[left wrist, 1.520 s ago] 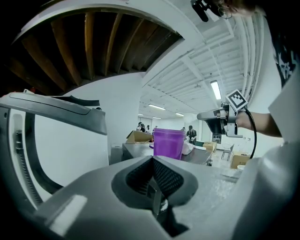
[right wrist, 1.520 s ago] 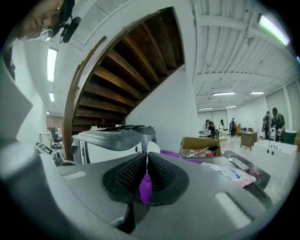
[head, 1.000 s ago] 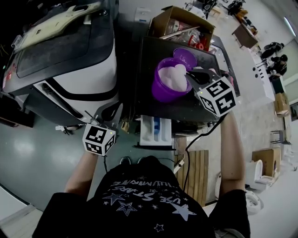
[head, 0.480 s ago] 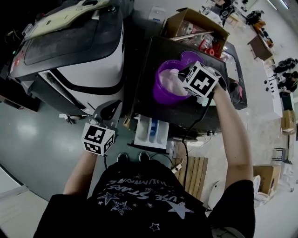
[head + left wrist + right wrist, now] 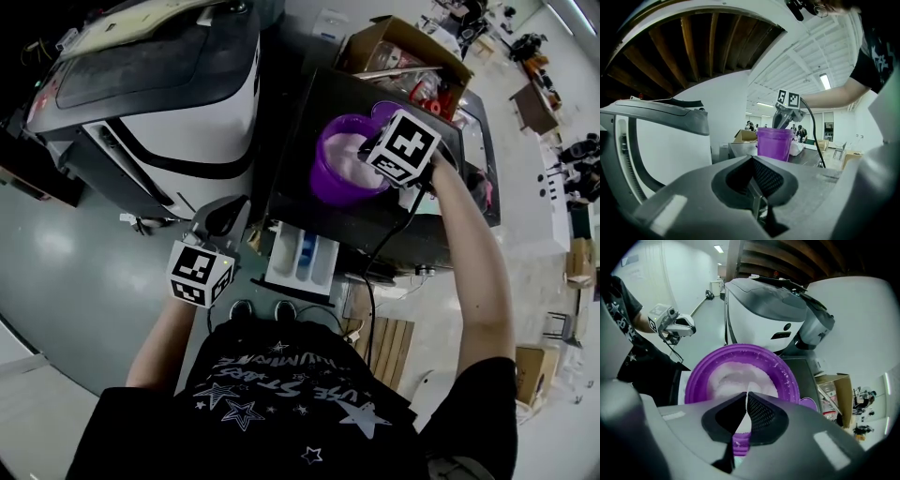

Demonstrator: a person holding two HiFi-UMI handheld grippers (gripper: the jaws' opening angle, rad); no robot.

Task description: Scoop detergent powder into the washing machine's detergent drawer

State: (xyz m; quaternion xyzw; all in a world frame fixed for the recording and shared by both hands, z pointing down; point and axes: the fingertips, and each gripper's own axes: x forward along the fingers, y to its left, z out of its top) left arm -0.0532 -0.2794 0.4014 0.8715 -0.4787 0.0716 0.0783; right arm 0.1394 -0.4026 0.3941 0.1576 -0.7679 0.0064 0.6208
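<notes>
A purple tub [image 5: 330, 178] of white detergent powder [image 5: 740, 373] stands on the black machine top [image 5: 300, 122]. My right gripper [image 5: 377, 155] tilts down over the tub's right rim. In the right gripper view its jaws [image 5: 746, 397] are closed on a thin white scoop handle, the tip pointing into the powder. The white detergent drawer [image 5: 302, 258] sticks out open below the tub, with a blue insert. My left gripper [image 5: 218, 217] hangs left of the drawer, apart from it. Its jaws [image 5: 752, 159] are shut and hold nothing. The tub [image 5: 774, 144] shows far ahead in the left gripper view.
A white and black washing machine [image 5: 159, 103] stands at the left. Behind the tub sit a purple lid [image 5: 808, 404] and an open cardboard box [image 5: 403, 52]. A cable [image 5: 375, 272] hangs from the right gripper. A wooden pallet [image 5: 384, 352] lies on the floor.
The right gripper swung from the tub's right side in over its rim and tipped down toward the powder. The left gripper stayed by the drawer.
</notes>
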